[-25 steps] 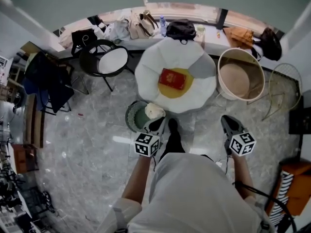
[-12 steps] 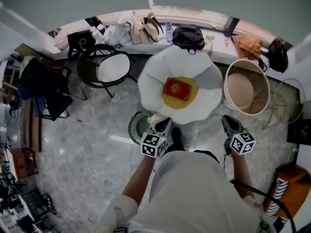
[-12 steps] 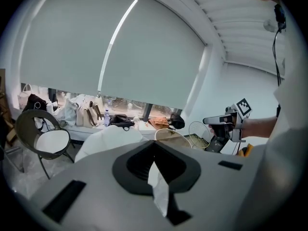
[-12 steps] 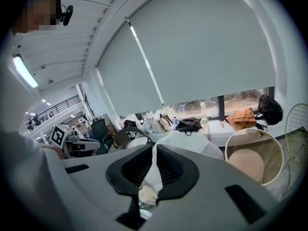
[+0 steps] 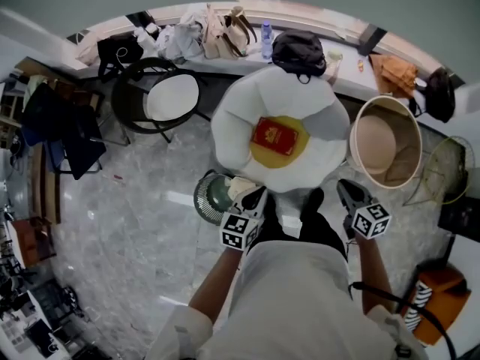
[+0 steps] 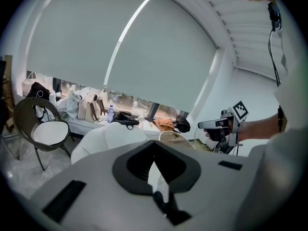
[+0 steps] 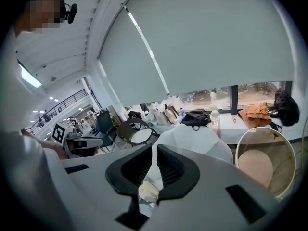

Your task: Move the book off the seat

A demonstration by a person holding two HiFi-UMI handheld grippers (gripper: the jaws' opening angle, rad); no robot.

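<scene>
A red book (image 5: pixel 279 135) lies flat on the yellow middle of a white egg-shaped seat (image 5: pixel 232 118). My left gripper (image 5: pixel 253 199) hangs at the seat's near edge, shut and empty, short of the book. To the right of the seat's near edge, my right gripper (image 5: pixel 347 193) is also shut with nothing in it. The left gripper view looks past closed jaws (image 6: pixel 154 177) at the seat's white back (image 6: pixel 108 136) and the right gripper (image 6: pixel 211 125). Beyond closed jaws (image 7: pixel 153 170), the right gripper view shows the seat (image 7: pixel 197 141). The book is hidden in both gripper views.
A round beige tub chair (image 5: pixel 386 137) stands right of the seat. A black chair with a white pad (image 5: pixel 161 96) stands to the left. A green round stool (image 5: pixel 214 193) sits beside my left gripper. Bags and a bottle line the window ledge (image 5: pixel 225 36).
The person has stepped toward the seat, and both grippers have come closer to its near edge. The book has not moved on the seat.
</scene>
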